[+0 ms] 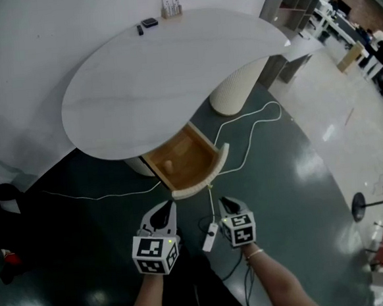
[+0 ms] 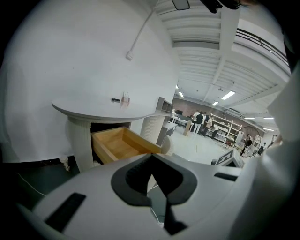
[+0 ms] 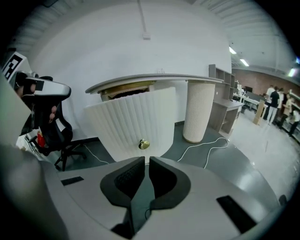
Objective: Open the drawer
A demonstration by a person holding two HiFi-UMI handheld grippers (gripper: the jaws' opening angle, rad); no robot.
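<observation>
Left gripper [image 2: 152,160]: jaws clenched, tips meeting on nothing. Right gripper [image 3: 146,163]: jaws drawn almost together, a thin slit between them, also empty. At twelve o'clock just past the right jaws is a brass knob [image 3: 144,144] on the ribbed front of the drawer [image 1: 185,161], which stands pulled out from under the white table [image 1: 159,79]. The marker cubes [image 1: 156,253] carry black-and-white squares, no words.

Open-plan office or lab hall: far beyond the left claw [image 2: 151,159], to its right, ceiling strip lights [image 2: 228,95], shelving racks [image 2: 224,127] and standing people [image 2: 199,122]. An office chair [image 3: 58,136] stands left of the right claw [image 3: 146,161].
</observation>
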